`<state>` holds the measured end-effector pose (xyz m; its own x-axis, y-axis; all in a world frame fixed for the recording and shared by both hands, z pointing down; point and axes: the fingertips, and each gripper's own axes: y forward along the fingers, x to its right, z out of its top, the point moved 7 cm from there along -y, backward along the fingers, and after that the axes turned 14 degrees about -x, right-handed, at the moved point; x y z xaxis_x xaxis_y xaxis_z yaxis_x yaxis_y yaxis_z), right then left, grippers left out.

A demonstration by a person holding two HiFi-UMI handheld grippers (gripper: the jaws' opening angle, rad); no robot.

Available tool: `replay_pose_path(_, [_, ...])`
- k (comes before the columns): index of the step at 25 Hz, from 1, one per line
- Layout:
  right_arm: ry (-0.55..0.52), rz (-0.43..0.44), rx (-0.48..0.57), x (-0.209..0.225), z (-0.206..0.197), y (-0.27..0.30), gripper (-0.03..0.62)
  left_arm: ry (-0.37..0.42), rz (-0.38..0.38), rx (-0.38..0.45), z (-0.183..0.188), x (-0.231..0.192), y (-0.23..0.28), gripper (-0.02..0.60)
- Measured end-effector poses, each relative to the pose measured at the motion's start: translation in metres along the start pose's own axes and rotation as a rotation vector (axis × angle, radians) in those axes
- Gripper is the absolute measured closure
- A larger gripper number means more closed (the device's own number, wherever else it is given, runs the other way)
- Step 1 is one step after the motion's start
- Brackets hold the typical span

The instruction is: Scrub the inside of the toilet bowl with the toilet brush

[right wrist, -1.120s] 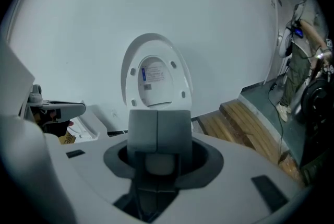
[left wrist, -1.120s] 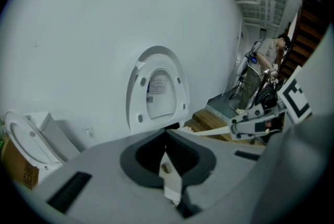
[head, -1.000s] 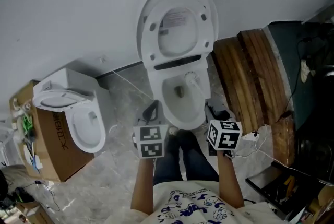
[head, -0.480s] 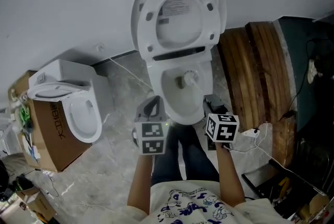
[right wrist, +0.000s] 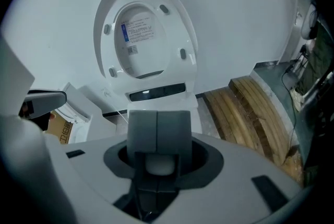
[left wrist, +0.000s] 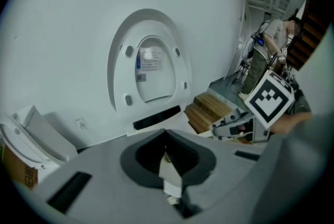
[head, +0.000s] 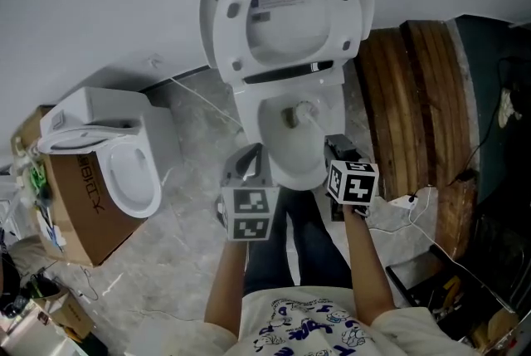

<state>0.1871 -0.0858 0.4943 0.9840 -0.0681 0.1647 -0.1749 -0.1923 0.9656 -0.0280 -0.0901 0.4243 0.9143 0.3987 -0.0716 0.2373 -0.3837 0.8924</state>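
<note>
A white toilet (head: pixel 286 151) stands against the wall with its lid and seat (head: pixel 286 2) raised. In the head view the white brush head (head: pixel 304 109) lies inside the bowl near the drain, and its handle runs back to my right gripper (head: pixel 337 150) at the bowl's front right rim. The right gripper view shows those jaws (right wrist: pixel 158 131) shut on the pale handle end (right wrist: pixel 159 165). My left gripper (head: pixel 249 158) hovers at the bowl's front left rim. Its jaws (left wrist: pixel 166 157) are shut and hold nothing.
A second toilet (head: pixel 124 172) sits on a cardboard box (head: pixel 75 205) to the left. Wooden planks (head: pixel 415 89) lie on the floor to the right, with cables (head: pixel 411 205) near them. A person (left wrist: pixel 266 50) stands far off beside the planks in the left gripper view.
The head view has tipped, so the toilet now sits higher and larger in it. Both grippers edged slightly right and closer to the bowl. The brush head stays inside the bowl.
</note>
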Motion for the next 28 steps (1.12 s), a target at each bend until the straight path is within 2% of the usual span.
replay_pose_path(13, [-0.020,-0.003,-0.058,0.000,0.019,0.074,0.421,-0.011,-0.011,-0.063,-0.017,-0.007,0.042,0.578])
replay_pose_path(28, [-0.001,-0.015,-0.095,0.006,0.040,0.139,0.421,0.010,-0.019,-0.086,-0.031,-0.008,0.068,0.580])
